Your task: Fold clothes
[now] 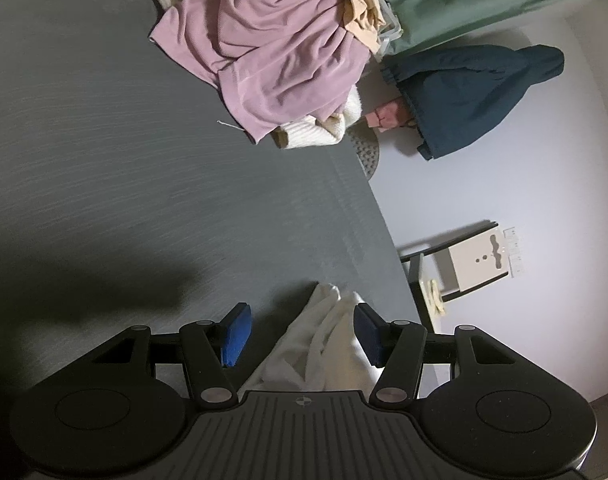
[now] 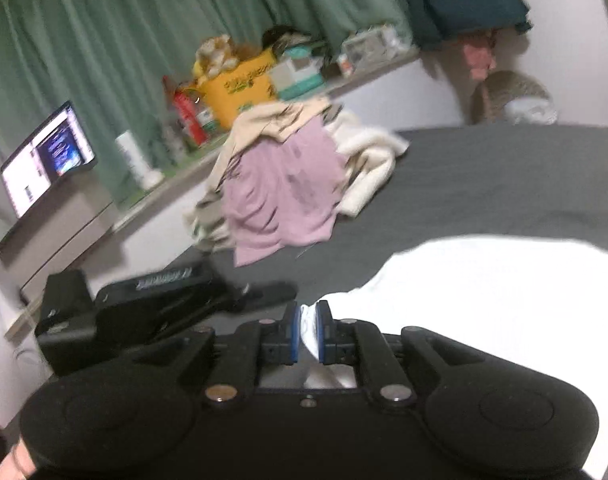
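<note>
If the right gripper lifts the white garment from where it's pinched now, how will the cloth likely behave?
Probably floppy: the white garment lies in soft folds on the grey bed. The right gripper pinches only an edge, so the rest would likely hang and drag. The left gripper is open around bunched cloth, so that side looks unsupported.

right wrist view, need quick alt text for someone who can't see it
The right tool is shut on an edge of a white garment spread over a dark grey bed. Behind lies a pile of clothes topped by a pink garment, with green curtains and a lit laptop.
</note>
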